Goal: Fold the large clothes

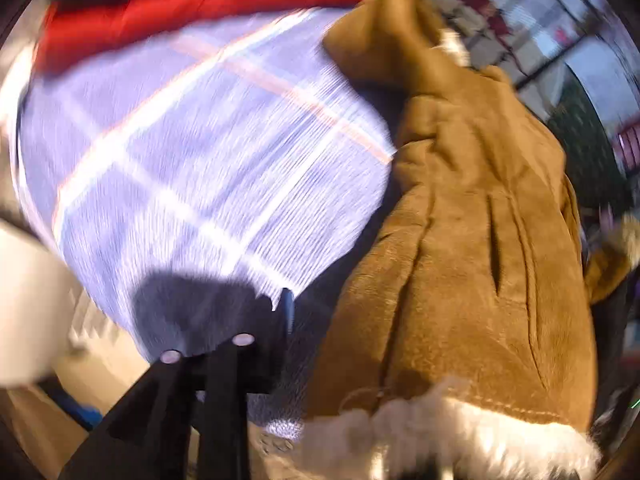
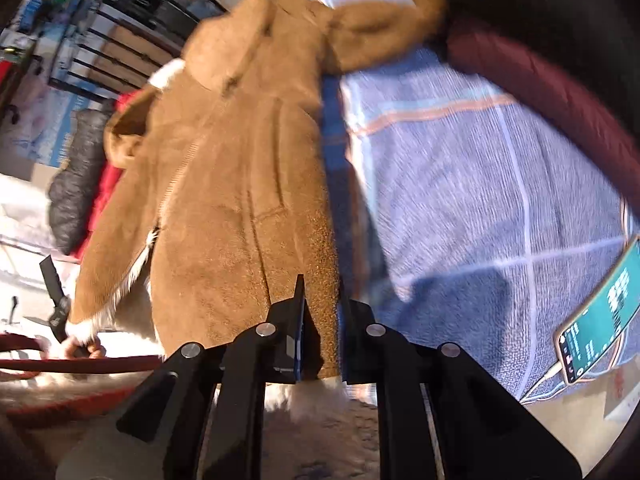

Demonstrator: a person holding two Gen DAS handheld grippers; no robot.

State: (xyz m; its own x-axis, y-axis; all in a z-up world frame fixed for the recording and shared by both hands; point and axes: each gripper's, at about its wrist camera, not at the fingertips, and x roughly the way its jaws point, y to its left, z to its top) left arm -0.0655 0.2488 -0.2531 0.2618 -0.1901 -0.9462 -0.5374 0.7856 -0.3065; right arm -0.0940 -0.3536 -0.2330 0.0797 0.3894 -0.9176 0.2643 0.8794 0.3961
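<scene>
Black linkage arms of the right gripper fill the bottom of the right wrist view, and its jaws are clamped on the hem edge of the tan suede coat with white fleece lining. That coat lies spread over a blue woven blanket with pale and orange stripes, hood at the far end, hem nearest both cameras.

Beyond the blanket sits a red padded garment, cut off by the lens rim.

Only one finger of the left gripper shows clearly in the left wrist view; motion blur smears the rest, so whether its jaws are apart or closed I cannot tell. Nothing visibly sits between them.

A smartphone with a lit teal screen, cable attached, rests on the blanket's right edge, partly cropped.
</scene>
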